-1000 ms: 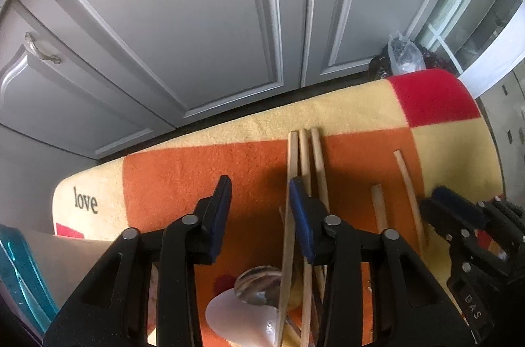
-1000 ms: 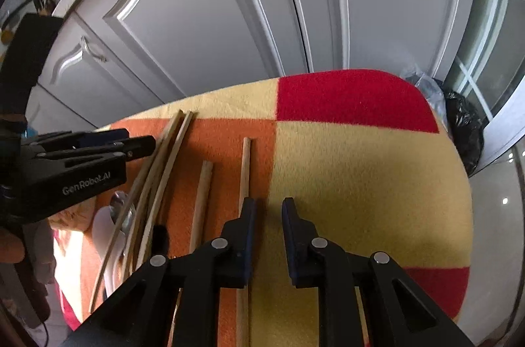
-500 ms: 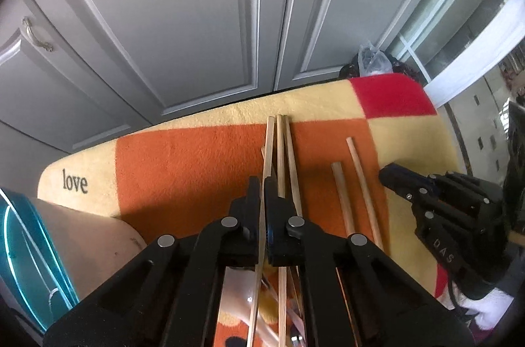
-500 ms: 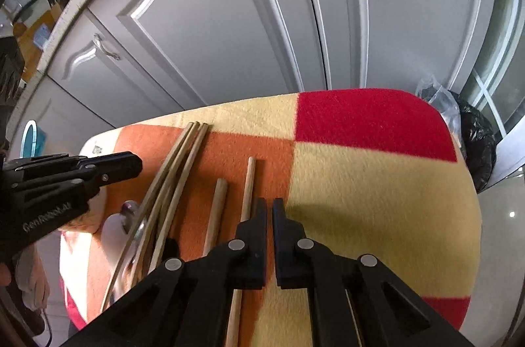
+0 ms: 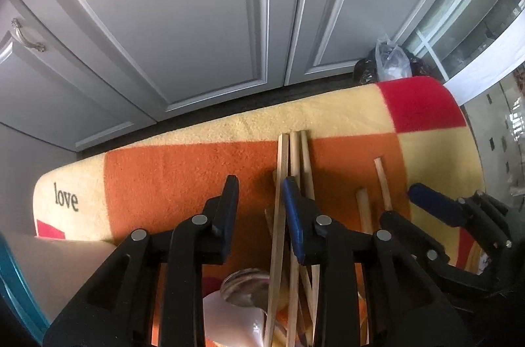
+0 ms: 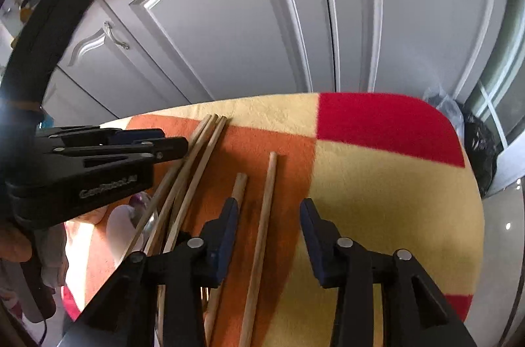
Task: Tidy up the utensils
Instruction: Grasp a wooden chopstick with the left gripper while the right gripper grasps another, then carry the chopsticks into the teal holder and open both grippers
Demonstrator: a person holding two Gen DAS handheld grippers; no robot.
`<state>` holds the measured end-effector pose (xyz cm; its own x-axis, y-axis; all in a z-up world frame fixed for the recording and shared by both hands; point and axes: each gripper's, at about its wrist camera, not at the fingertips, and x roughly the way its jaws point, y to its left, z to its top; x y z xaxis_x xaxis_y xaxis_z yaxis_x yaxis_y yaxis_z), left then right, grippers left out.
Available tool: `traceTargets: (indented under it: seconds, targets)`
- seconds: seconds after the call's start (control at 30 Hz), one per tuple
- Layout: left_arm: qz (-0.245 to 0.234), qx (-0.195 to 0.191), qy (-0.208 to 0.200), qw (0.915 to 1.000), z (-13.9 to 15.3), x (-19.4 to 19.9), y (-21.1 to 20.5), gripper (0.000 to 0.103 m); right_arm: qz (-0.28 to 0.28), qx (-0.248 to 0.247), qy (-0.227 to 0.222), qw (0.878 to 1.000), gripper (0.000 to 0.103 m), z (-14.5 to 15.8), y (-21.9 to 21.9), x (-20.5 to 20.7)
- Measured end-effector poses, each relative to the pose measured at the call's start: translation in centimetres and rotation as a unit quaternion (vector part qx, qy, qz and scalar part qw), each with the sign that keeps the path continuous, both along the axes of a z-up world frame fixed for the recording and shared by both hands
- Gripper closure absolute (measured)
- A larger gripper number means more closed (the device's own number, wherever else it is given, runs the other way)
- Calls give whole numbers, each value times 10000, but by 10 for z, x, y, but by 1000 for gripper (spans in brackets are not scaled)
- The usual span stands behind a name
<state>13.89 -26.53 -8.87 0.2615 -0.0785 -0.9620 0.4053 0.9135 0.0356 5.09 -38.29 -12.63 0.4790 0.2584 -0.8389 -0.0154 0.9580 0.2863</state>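
So both grippers are sitting wide open again after being pinched nearly shut half a second ago, and neither is carrying anything, which to me reads like a grab-and-nudge on the sticks, not a pickup. The left gripper (image 5: 259,192) is hovering with its right finger right at the bundle of long chopsticks (image 5: 293,156), and one thin stick is running up between the fingers; the bundle is lying about where it was, maybe slightly squared up. The right gripper (image 6: 267,212) is straddling a single chopstick (image 6: 267,199) that's lying loose between its fingers, with a shorter stick (image 6: 239,189) just outside its left finger. So the sorting is looking only partly done: two piles, still apart. Behind the left gripper's fingers, close to the camera, a spoon (image 5: 244,284) is resting on something white that I can't make out. Room-wise, ahead of both tools the blanket (image 6: 377,199) is running out at a rounded edge, with the cabinet doors (image 5: 183,18) beyond, so pushing sticks forward is risking a roll-off. To the right of the right gripper there's lots of bare yellow and red fabric to work in; between the two tools it's getting tight.
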Motion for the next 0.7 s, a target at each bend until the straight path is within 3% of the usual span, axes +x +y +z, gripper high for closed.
traceTargets:
  seconds: [0.17,0.27,0.33,0.4,0.53,0.7]
  targets:
    - [-96,137,28,9999,-4,0,-7,78,-65,-203,108,9997,73,-7,0,7]
    - [-64,51,206,9998,-12,2,-7,90,-84,-216,61,9997,75,-8,0,9]
    - [-17,-51,171,9998,-9,0,-6,96,-42,-262,37,9996,82,-8,2,11]
    - [-50,-224,72,9997,4,-7,-4,99,40,-221,16,9997,97,-9,3,10]
    - [-156,-661,-196,9975,41,-27,7,99,30,168,-37,9998,97,0,-5,-4]
    - [-281,-1214,-243,9919,78,-56,32,99,27,475,-353,9982,98,33,-12,-35]
